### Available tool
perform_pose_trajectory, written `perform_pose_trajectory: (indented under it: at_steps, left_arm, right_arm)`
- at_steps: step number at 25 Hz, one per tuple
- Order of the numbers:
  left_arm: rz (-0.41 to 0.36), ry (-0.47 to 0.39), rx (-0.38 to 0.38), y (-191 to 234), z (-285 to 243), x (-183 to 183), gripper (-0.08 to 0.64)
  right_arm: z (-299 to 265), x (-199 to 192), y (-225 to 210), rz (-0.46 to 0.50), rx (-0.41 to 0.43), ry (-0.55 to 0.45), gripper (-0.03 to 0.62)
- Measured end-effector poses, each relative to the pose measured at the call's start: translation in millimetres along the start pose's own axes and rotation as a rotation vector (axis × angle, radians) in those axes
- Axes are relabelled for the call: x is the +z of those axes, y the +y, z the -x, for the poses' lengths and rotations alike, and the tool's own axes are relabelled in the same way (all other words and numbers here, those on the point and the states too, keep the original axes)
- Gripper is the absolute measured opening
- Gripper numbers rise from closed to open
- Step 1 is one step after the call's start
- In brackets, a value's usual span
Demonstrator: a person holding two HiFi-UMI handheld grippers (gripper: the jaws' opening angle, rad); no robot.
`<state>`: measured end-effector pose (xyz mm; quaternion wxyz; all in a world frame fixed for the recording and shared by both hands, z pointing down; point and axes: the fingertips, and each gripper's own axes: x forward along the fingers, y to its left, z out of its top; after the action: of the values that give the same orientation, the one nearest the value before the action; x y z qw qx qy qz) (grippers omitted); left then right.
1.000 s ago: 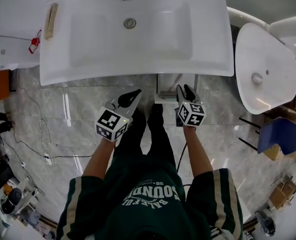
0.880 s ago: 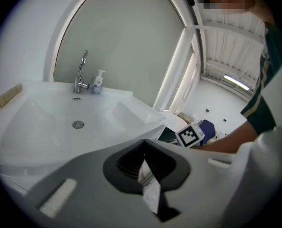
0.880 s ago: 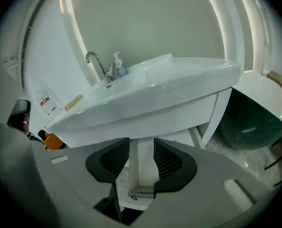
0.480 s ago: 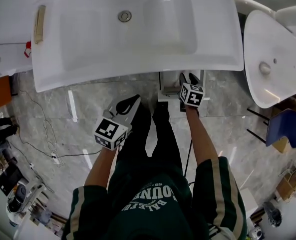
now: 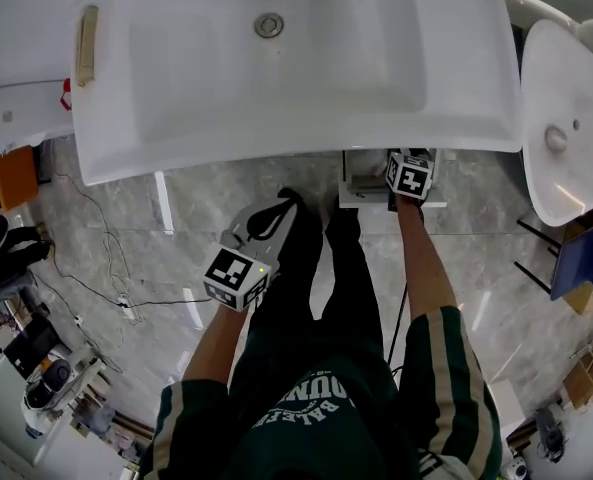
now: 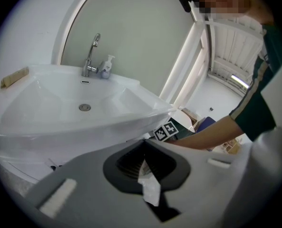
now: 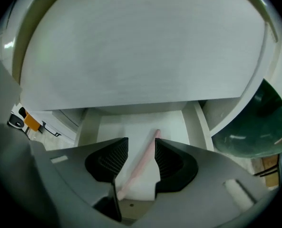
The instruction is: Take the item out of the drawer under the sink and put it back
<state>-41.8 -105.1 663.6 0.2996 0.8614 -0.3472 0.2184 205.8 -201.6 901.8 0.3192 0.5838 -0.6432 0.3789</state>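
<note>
Pink stick [image 7: 140, 163] is lying slantwise on the white floor of the open drawer [image 7: 194, 120]. Your right gripper [image 7: 141, 140] is hovering over it with its jaws standing apart, and the stick is showing in the gap between them. Whether either pad is touching it, you cannot tell. The stick's near end is being hidden by the left-hand jaw. In the head view you are seeing only that gripper's marker cube [image 5: 409, 175], because the rim of the sink [image 5: 276, 138] is covering the jaws and most of the drawer, hiding the stick entirely.

Your left gripper [image 6: 144, 151] is hanging apart from the drawer, out over the marble floor [image 5: 186, 203], with its jaws pressed together. A pale sliver [image 6: 150, 184] is showing at their seam, too unclear to name. Beyond it, the faucet [image 6: 90, 56] and a small pump bottle [image 6: 106, 65] are standing at the back of the sink, and a tan strip [image 5: 86, 43] is lying on its left edge. A second basin [image 5: 566, 118] is sitting to the right, cut off by the frame. Cables [image 5: 96, 288] are trailing over the floor at left.
</note>
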Motion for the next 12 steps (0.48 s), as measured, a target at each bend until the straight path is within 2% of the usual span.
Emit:
perform_pose_trajectory:
  at_steps: [3, 12]
  left_arm:
    - [0.005, 0.01, 0.0, 2, -1, -5, 0.051]
    - [0.018, 0.028, 0.014, 11, 3, -17, 0.051]
  right_arm:
    - [-12, -8, -4, 0.012, -0.015, 0.032, 0.15]
    - [-33, -28, -11, -0.039, -0.018, 0.08, 0.15]
